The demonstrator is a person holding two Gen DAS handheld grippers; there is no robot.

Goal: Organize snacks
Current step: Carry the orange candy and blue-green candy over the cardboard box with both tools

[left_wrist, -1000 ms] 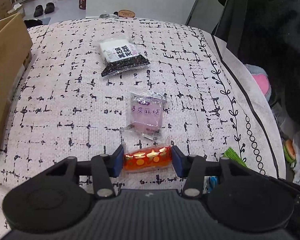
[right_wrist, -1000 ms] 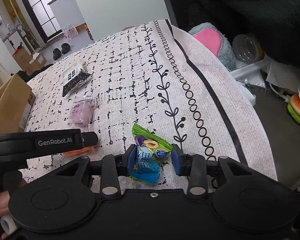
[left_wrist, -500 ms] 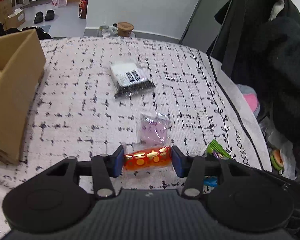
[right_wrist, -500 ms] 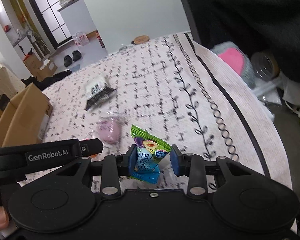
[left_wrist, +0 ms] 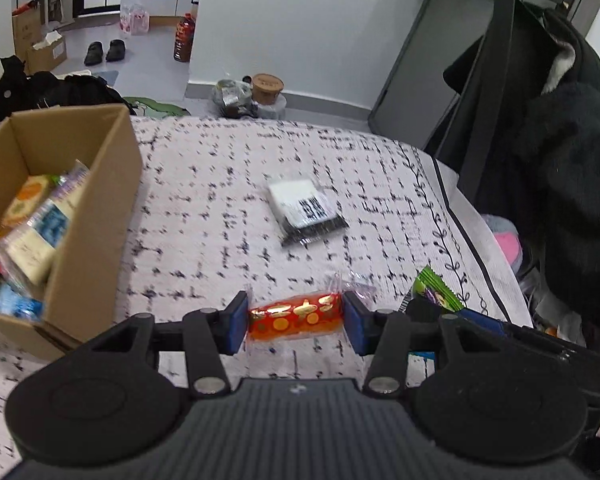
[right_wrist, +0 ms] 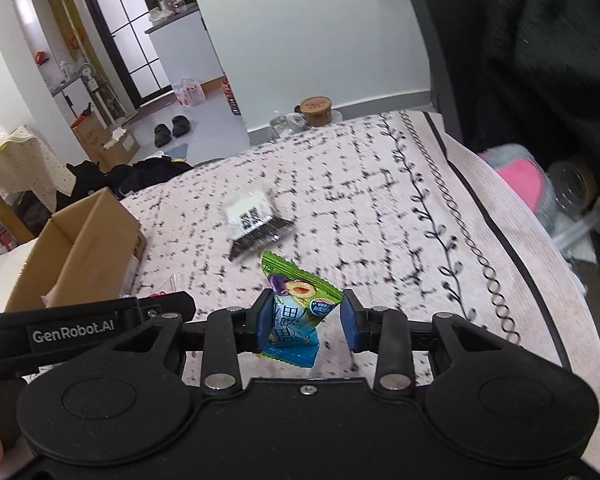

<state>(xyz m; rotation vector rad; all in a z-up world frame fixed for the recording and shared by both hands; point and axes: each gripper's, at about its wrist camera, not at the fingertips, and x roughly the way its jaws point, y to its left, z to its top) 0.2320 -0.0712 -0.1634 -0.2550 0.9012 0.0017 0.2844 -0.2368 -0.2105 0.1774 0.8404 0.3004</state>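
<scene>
The red candy packet with gold print point(left_wrist: 296, 315) sits crosswise in the left gripper point(left_wrist: 296, 322), its long axis running from the 9 o'clock pad to the 3 o'clock pad, both blue pads pressed against its ends and its clear twisted tail sticking out toward 1 o'clock. It is held above the cloth, off the surface. In the right wrist view the green-and-blue plum candy packet point(right_wrist: 296, 310) stands nearly upright in the right gripper point(right_wrist: 304, 326), long axis from 6 to 12 o'clock, green crimped end up and leaning slightly toward 11, blue end down. The left pad touches it; a small gap shows at the right pad, yet the packet hangs clear of the cloth, pinched.

At 9 o'clock from the red packet stands an open cardboard box point(left_wrist: 100, 216) holding several wrapped snacks point(left_wrist: 32, 224). At 12 o'clock, well apart, a black-and-white snack pouch point(left_wrist: 306, 210) lies flat on the cloth, its dark end toward 4 o'clock; the same pouch point(right_wrist: 254, 222) appears blurred in the right wrist view at 11 o'clock from the plum packet. The green packet's tip point(left_wrist: 436, 290) shows at 3 o'clock in the left wrist view.

All rests on a pale tablecloth point(left_wrist: 204, 208) with broken black grid marks and a vine-and-ring border point(right_wrist: 452, 240) along its right edge. Beyond its far edge are a wood-lidded jar point(left_wrist: 267, 88), a pale wall, a pair of dark shoes point(left_wrist: 104, 51) on the grey floor, and a dark coat point(left_wrist: 564, 160) at 2 o'clock.
</scene>
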